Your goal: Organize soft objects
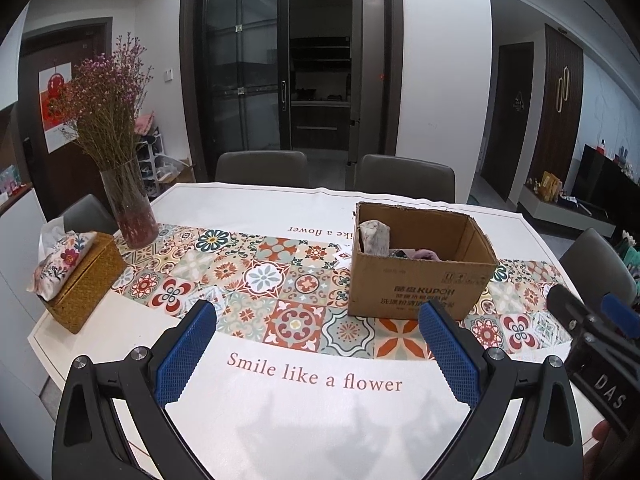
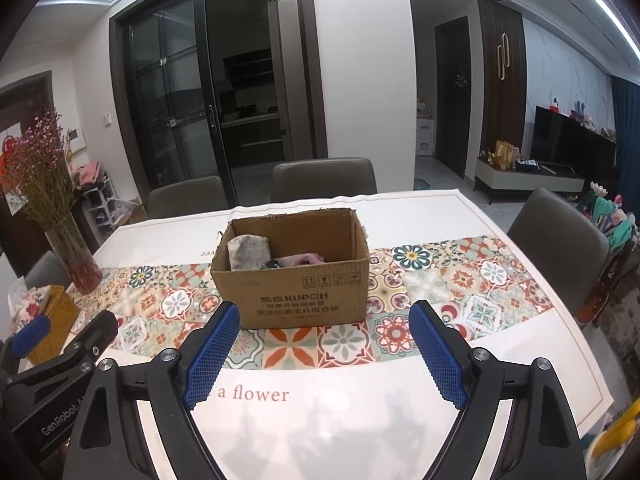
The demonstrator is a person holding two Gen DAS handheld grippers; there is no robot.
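**Both jaws wide and empty; soft items lie in the box**

Left wrist view: your left gripper stands wide, empty; cardboard box ahead-right on the worktop holds a grey cloth. Woven tissue box and glass vase stand left.

Right wrist view: your right gripper gapes empty; box dead ahead, pink cloth inside.

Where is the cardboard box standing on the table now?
The cardboard box stands on the patterned tile strip of the tablecloth, central in the right wrist view and right of centre in the left wrist view, far from the flower vase.
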